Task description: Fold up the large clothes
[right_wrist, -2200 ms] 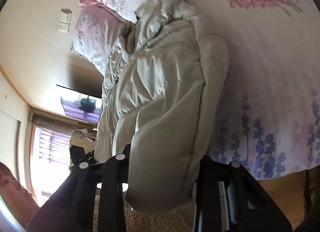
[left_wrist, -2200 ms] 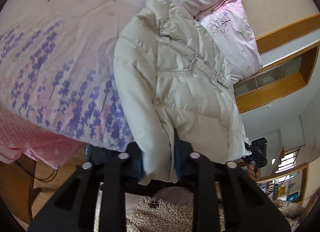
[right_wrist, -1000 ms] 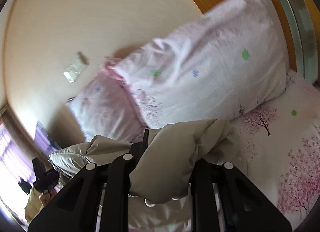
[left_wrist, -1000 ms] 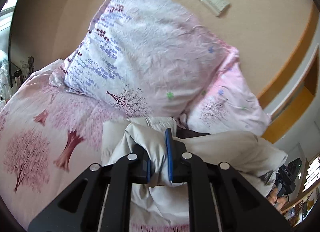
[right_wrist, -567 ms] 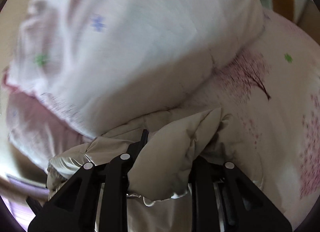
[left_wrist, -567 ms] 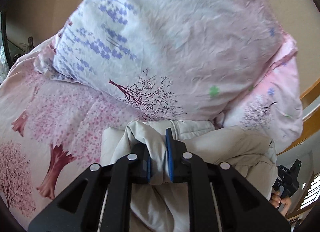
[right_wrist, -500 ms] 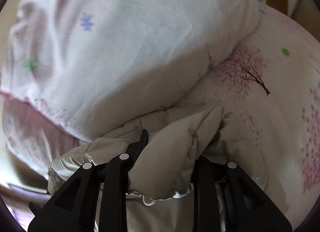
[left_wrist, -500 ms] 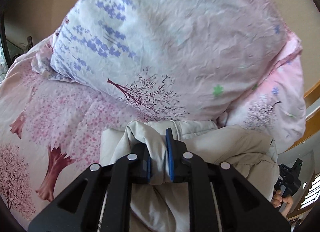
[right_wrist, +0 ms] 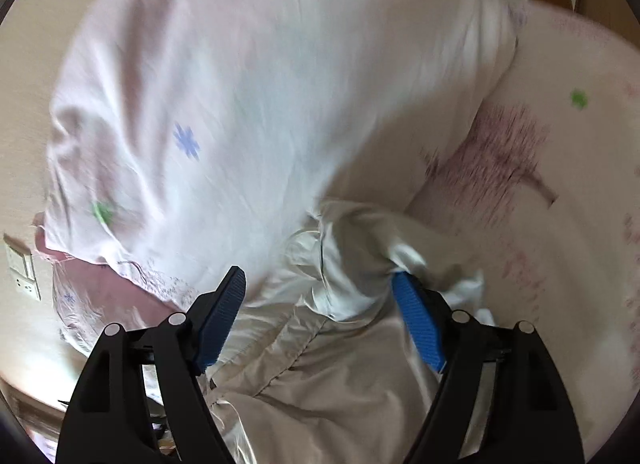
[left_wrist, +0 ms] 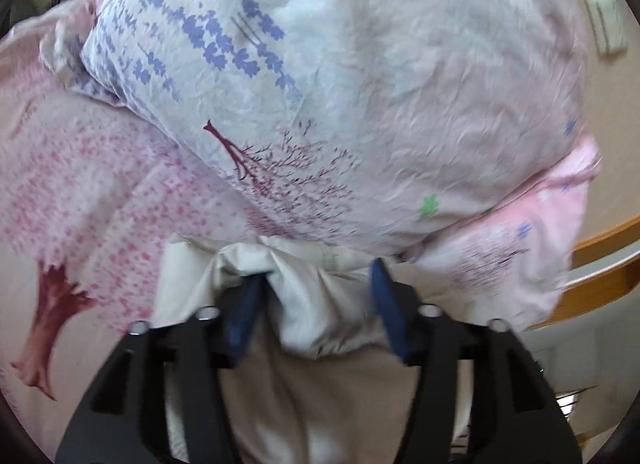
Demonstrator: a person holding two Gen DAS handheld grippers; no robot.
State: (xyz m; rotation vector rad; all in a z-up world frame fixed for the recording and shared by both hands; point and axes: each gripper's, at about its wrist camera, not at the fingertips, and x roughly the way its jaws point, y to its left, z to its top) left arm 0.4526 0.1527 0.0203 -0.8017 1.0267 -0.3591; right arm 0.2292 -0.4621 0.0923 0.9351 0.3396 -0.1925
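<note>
We see the cream puffer jacket (left_wrist: 320, 304) lying on the bed (left_wrist: 80, 192) against the pillows (left_wrist: 360, 104). Left gripper (left_wrist: 316, 284) and right gripper (right_wrist: 320, 288) jaws just opened, spread wide, with jacket folds loose between them.

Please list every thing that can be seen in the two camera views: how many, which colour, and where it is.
jacket: one, cream padded, lying on the bed against the pillows, its bunched edge between both grippers' open jaws.
pillows: two, stacked against the wall; upper one white-pink with purple flowers and a dark tree print, lower one pinker.
bedspread: one, pink with tree print, under the jacket.
wall sockets: white, on the beige wall, left edge of the right wrist view.
wooden trim: orange-brown, right edge of the left wrist view.
left gripper: black with blue pads; jaws have just been opening, fabric loose between them.
right gripper: black with blue pads; jaws have just been opening, fabric between them.
</note>
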